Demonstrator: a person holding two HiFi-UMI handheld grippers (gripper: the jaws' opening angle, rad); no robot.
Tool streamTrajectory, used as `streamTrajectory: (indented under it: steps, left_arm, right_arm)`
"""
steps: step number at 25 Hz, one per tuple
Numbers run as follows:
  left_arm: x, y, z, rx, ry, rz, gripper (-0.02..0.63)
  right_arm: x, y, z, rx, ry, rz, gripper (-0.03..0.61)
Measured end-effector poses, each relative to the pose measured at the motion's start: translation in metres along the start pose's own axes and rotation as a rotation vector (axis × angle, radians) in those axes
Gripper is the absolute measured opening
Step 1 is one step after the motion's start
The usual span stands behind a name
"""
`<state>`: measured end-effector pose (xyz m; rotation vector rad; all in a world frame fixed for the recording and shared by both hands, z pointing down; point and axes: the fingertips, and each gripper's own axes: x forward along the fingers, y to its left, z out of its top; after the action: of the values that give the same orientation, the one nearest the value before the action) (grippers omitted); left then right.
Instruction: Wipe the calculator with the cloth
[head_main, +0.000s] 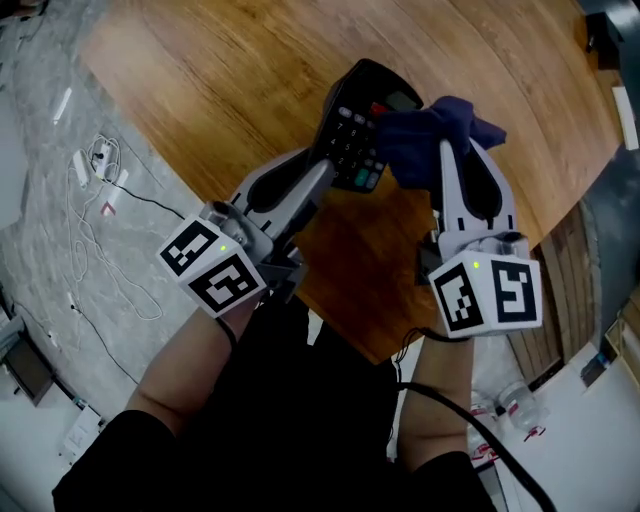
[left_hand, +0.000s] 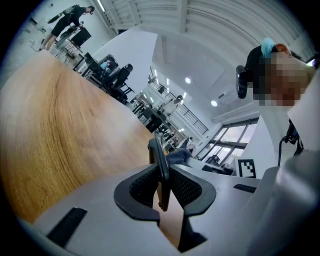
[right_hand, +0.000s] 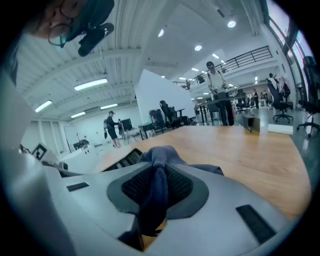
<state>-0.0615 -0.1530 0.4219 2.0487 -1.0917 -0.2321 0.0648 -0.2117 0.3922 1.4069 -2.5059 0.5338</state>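
A black calculator (head_main: 358, 125) is lifted above the wooden table (head_main: 240, 70), with my left gripper (head_main: 322, 178) shut on its near end. In the left gripper view the calculator (left_hand: 161, 165) stands edge-on between the black pads (left_hand: 142, 186). My right gripper (head_main: 452, 160) is shut on a dark blue cloth (head_main: 432, 140), which is bunched against the calculator's right side near its screen. The right gripper view shows the cloth (right_hand: 156, 190) pinched between the pads, its loose end hanging below them, and part of the calculator (right_hand: 122, 160) to the left.
The table's curved front edge (head_main: 330, 330) runs just below the grippers. White cables (head_main: 105, 200) lie on the grey floor at left. People, desks and chairs (right_hand: 170, 117) fill the room beyond the table.
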Motion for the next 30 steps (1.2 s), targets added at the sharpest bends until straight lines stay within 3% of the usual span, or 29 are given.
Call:
streamTrajectory:
  steps: [3, 10, 19, 30]
  left_arm:
    - [-0.003, -0.016, -0.006, 0.011, 0.006, -0.038, 0.072]
    - [-0.018, -0.028, -0.002, 0.027, -0.022, -0.078, 0.072]
    - [-0.028, -0.014, 0.011, 0.003, -0.077, -0.038, 0.072]
    - [-0.033, -0.029, -0.001, 0.006, -0.054, -0.088, 0.072]
  right_arm:
    - [0.007, 0.013, 0.017, 0.076, -0.051, 0.078, 0.071]
    - [0.007, 0.055, -0.012, 0.187, -0.007, 0.169, 0.069]
    - [-0.030, 0.122, -0.053, 0.177, 0.088, 0.271, 0.067]
    - [-0.002, 0.041, 0.011, 0.085, -0.037, 0.079, 0.067]
